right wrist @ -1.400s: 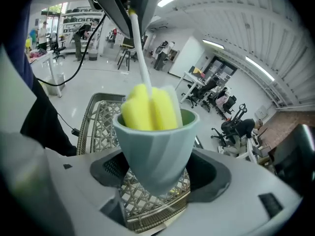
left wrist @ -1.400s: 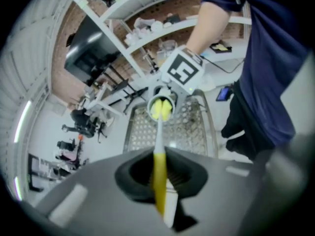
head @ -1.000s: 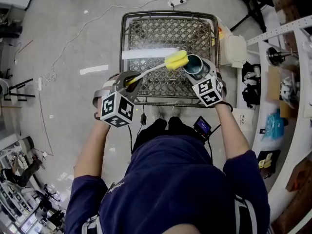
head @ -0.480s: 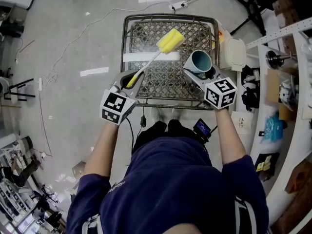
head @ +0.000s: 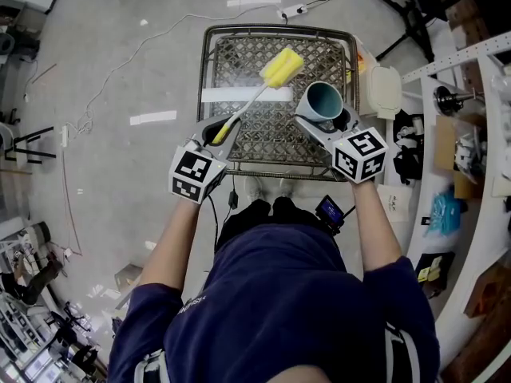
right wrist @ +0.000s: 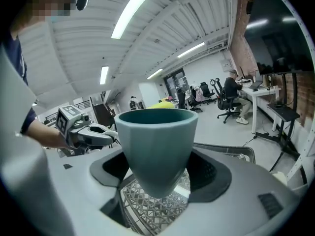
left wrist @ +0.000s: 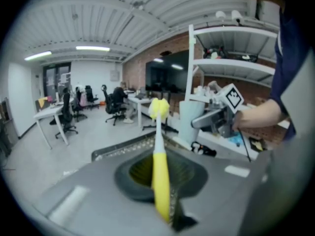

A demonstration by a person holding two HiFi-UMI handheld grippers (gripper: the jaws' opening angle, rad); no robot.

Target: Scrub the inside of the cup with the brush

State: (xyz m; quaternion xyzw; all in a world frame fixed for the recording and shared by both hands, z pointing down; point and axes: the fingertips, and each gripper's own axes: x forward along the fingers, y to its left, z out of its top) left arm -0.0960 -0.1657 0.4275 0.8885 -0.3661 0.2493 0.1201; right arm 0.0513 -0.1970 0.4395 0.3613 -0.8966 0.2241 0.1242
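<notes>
My left gripper (head: 221, 131) is shut on the yellow handle of the brush (head: 249, 98), whose yellow sponge head (head: 283, 67) points up and to the right. In the left gripper view the brush (left wrist: 159, 166) stands upright between the jaws. My right gripper (head: 316, 123) is shut on the teal cup (head: 322, 101), held upright with its mouth open to the top. The cup (right wrist: 157, 142) fills the middle of the right gripper view. The sponge head is apart from the cup, to its upper left. Both hang above a metal mesh table (head: 247, 46).
A white strip (head: 231, 94) lies on the mesh table. White shelving (head: 467, 86) with assorted items runs along the right. A power strip (head: 289, 8) and cables lie on the floor beyond the table. Office desks and chairs (left wrist: 69, 114) stand far off.
The brush head has lifted away from the cup's mouth and swung up and left. The cup has shifted slightly right and stands upright. Both grippers keep their hold.
</notes>
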